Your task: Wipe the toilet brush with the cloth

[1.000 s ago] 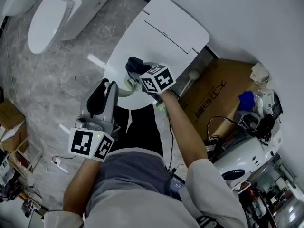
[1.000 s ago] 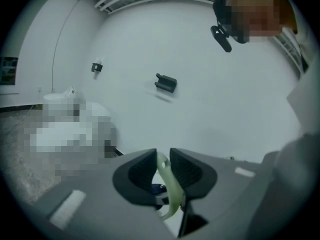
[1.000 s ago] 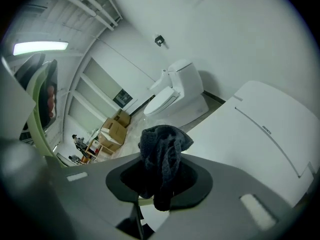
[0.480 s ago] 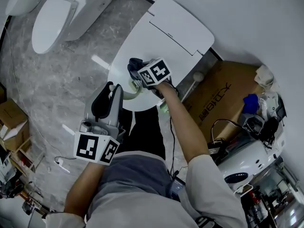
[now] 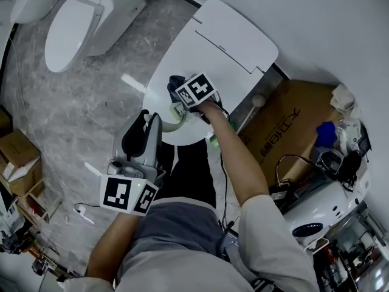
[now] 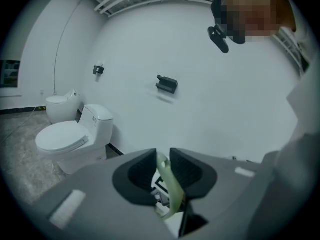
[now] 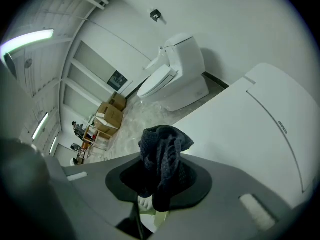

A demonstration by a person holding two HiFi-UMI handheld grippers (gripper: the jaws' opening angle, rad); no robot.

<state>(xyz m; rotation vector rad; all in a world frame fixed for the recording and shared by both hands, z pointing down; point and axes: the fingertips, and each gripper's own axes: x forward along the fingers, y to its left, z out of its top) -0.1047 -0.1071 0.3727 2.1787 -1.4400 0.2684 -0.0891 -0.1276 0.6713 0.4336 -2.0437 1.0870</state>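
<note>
My left gripper (image 5: 148,118) is shut on the pale green handle of the toilet brush (image 5: 171,125), which curves from its jaws toward the right gripper. In the left gripper view the green handle (image 6: 170,183) stands clamped between the two dark pads. My right gripper (image 5: 177,90) is shut on a dark blue cloth (image 7: 163,156) that bunches up out of its jaws, and the cloth (image 5: 176,85) sits against the far end of the brush over the closed white toilet lid (image 5: 209,53). The brush's white head (image 7: 146,202) peeks out under the cloth.
A second white toilet (image 5: 79,14) stands at the upper left on the grey marble floor. A cardboard box (image 5: 285,132) lies to the right, beside a white machine with cables (image 5: 316,205). More boxes (image 5: 18,163) sit at the left edge. The person's legs are below.
Both grippers and the brush have drifted slightly right and down in the head view. The cloth stays pressed at the brush's end, and neither grip has altered.
</note>
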